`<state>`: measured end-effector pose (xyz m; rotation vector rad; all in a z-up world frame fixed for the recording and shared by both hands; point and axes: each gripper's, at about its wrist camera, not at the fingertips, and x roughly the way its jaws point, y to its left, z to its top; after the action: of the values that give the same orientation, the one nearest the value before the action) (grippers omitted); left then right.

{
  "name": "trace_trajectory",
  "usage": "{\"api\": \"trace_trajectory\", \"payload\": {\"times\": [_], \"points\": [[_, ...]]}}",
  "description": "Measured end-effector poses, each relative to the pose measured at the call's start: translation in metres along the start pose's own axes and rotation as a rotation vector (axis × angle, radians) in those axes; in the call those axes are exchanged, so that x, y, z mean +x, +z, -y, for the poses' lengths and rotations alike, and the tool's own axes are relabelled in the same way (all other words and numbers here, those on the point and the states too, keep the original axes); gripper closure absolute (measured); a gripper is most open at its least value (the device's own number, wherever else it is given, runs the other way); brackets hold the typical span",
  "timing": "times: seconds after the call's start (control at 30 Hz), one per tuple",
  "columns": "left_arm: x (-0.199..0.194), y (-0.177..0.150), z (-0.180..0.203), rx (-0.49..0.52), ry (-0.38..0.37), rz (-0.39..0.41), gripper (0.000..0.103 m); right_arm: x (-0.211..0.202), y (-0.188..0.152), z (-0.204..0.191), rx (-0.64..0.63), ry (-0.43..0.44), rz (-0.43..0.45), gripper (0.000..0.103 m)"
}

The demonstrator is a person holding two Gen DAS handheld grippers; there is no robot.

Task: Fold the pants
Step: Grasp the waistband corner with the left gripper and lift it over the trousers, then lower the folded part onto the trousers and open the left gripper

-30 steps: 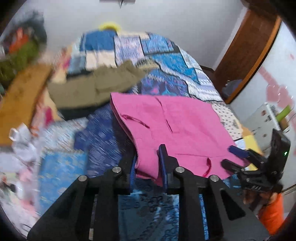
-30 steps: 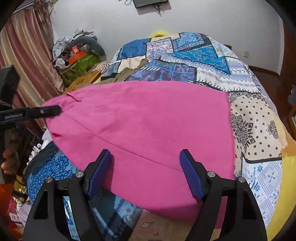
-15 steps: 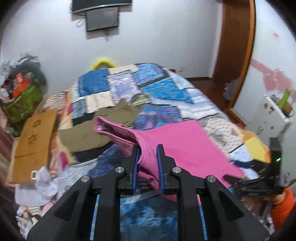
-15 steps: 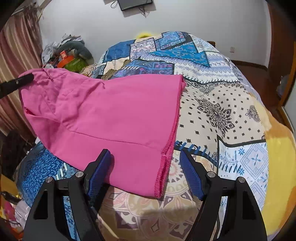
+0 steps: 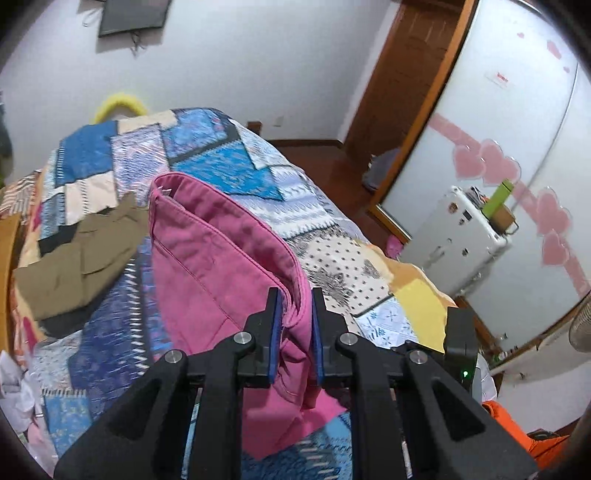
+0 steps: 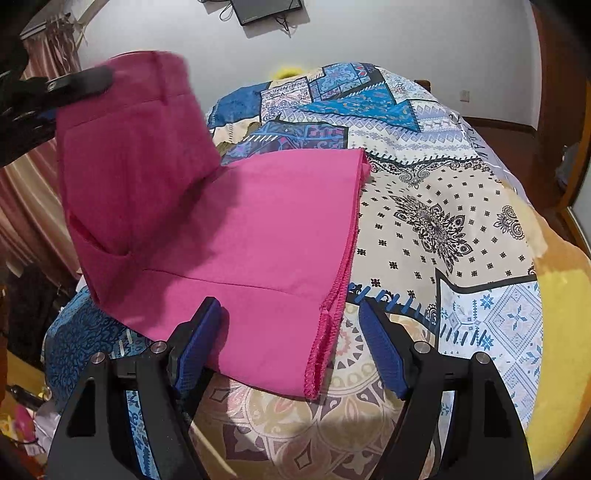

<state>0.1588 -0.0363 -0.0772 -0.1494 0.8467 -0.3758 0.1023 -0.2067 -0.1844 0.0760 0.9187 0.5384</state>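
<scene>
Pink pants (image 6: 258, 229) lie on the patchwork bed with the leg hems (image 6: 332, 295) toward me. My left gripper (image 5: 294, 299) is shut on the bunched waistband (image 5: 295, 317) and holds that end up off the bed, so the upper part (image 6: 129, 155) hangs lifted at the left of the right wrist view. One of the left gripper's fingers (image 6: 81, 83) shows there against the raised cloth. My right gripper (image 6: 290, 314) stands open low over the near hem corner. Its left pad (image 6: 199, 343) is over the pink cloth and its right pad (image 6: 380, 354) is over the quilt.
An olive-brown garment (image 5: 74, 266) lies on the quilt (image 6: 443, 221) left of the pants. A white unit (image 5: 461, 240) and a wooden door (image 5: 399, 74) stand off the bed's right side. A curtain (image 6: 22, 192) and clutter sit at the left; a screen (image 6: 266, 11) hangs on the far wall.
The left gripper has risen with the waistband, lifting that end from flat to hanging. The pants have slid across the bed, so the hem now sits between the right gripper's fingers.
</scene>
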Motion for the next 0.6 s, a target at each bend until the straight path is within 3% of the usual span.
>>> {"api": "trace_trajectory", "payload": {"times": [0.17, 0.43, 0.6], "points": [[0.03, -0.002, 0.007, -0.022, -0.072, -0.09, 0.089, 0.001, 0.0, 0.002, 0.006, 0.004, 0.001, 0.029], [0.06, -0.009, 0.016, -0.004, -0.093, -0.194, 0.087, 0.0, 0.0, 0.006, 0.024, 0.004, 0.005, 0.029], [0.063, -0.01, 0.01, -0.004, -0.106, -0.209, 0.071, -0.001, 0.0, 0.005, 0.031, 0.005, 0.006, 0.029]]}}
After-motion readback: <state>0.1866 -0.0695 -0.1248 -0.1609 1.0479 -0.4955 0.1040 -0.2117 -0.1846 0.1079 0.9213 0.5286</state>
